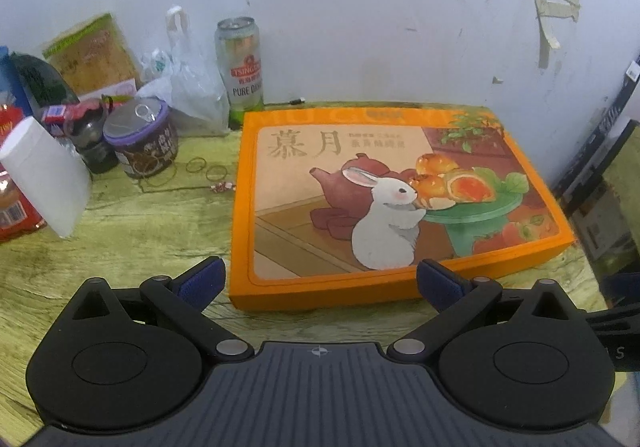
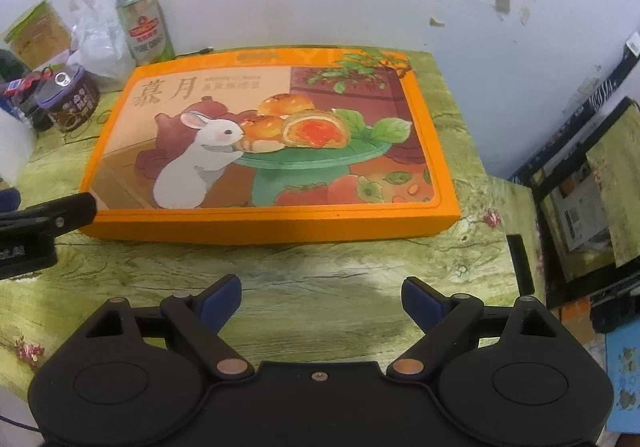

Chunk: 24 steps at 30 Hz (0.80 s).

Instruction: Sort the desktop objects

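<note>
Both grippers empty: left gripper point(image 1: 320, 283) jaws wide apart, right gripper point(image 2: 322, 301) also spread. Orange box point(image 2: 276, 223) flat on table point(image 2: 312, 271), beer can point(image 1: 239, 63) behind

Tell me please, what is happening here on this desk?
A person is tidying a desk with two handheld tongs. Both the left tongs and the right tongs are open and hold nothing. A big orange gift box with a rabbit picture lies flat on the green tabletop, just ahead of them. At the back left stand a beer can, a purple-lidded tub and a plastic bag, untouched.
</note>
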Each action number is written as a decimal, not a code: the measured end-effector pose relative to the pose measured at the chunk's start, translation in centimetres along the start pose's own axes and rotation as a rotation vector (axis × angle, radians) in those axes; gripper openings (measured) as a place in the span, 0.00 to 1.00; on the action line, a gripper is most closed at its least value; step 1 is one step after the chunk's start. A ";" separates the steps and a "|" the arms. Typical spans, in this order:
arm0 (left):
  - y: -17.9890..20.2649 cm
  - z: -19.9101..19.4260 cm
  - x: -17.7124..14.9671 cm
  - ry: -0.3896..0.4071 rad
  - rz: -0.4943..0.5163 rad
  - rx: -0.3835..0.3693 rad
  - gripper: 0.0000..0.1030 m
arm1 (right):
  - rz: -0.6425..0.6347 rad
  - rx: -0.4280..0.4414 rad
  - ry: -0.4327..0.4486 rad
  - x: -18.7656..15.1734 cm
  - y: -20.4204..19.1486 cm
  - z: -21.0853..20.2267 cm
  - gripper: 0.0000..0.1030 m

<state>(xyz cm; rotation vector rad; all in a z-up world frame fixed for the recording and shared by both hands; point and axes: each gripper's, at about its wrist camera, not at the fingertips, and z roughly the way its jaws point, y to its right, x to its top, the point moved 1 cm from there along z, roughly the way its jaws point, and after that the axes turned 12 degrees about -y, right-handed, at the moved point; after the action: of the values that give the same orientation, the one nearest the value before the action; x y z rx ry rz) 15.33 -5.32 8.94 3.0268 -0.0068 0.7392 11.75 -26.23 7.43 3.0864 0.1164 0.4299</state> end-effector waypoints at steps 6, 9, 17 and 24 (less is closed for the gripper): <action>-0.1 -0.2 0.2 -0.014 -0.004 -0.028 1.00 | -0.003 0.008 -0.007 0.1 -0.5 -0.4 0.84; -0.2 -0.1 0.3 -0.040 -0.019 -0.030 1.00 | -0.004 0.011 -0.006 0.1 -0.7 -0.6 0.84; -0.1 -0.4 0.6 -0.042 -0.027 -0.028 1.00 | 0.014 0.017 0.002 0.3 -0.8 -1.1 0.84; -0.1 -1.2 1.1 -0.042 -0.035 -0.035 1.00 | 0.028 0.016 0.015 0.3 -0.9 -1.8 0.84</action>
<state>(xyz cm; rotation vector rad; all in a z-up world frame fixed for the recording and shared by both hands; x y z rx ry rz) 15.69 -5.20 10.53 3.0001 0.0318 0.6654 11.53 -25.33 9.22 3.1049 0.0776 0.4562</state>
